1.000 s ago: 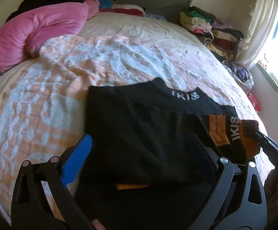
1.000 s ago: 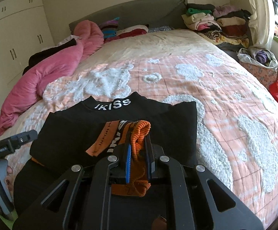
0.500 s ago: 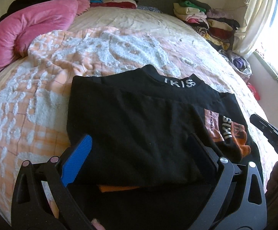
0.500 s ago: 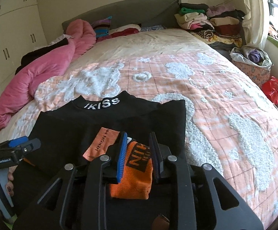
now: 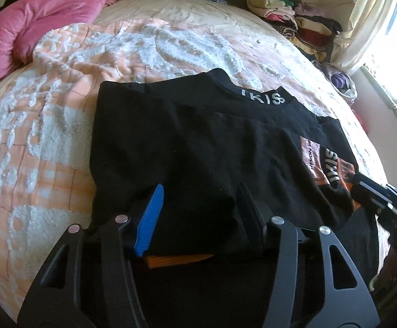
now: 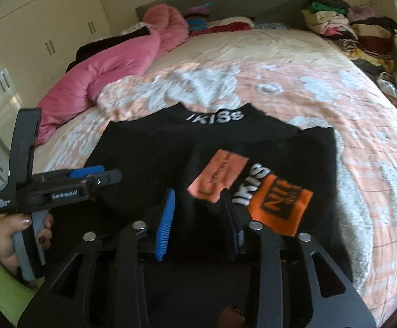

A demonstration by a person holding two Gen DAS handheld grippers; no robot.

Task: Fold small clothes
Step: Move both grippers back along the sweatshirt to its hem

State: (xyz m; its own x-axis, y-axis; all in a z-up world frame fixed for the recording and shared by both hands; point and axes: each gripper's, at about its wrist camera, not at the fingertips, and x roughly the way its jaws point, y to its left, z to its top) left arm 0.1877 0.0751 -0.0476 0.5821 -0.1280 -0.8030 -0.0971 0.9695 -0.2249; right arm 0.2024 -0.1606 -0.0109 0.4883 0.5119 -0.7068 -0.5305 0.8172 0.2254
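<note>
A black top with white lettering on its collar lies folded on the bed, also in the right wrist view. Its sleeve with an orange cuff lies flat across its right part. My left gripper is open, jaws wide over the top's near folded edge; it shows at the left of the right wrist view. My right gripper is open just above the top, left of the cuff, holding nothing; it shows at the right edge of the left wrist view.
The top lies on a peach and white bedspread. A pink duvet is bunched at the far left. Stacks of folded clothes sit at the far right by the headboard. White cupboards stand to the left.
My right gripper let go of the orange cuff, opened and shifted left; the sleeve now lies flat on the top. My left gripper's jaws narrowed somewhat, staying open over the near edge.
</note>
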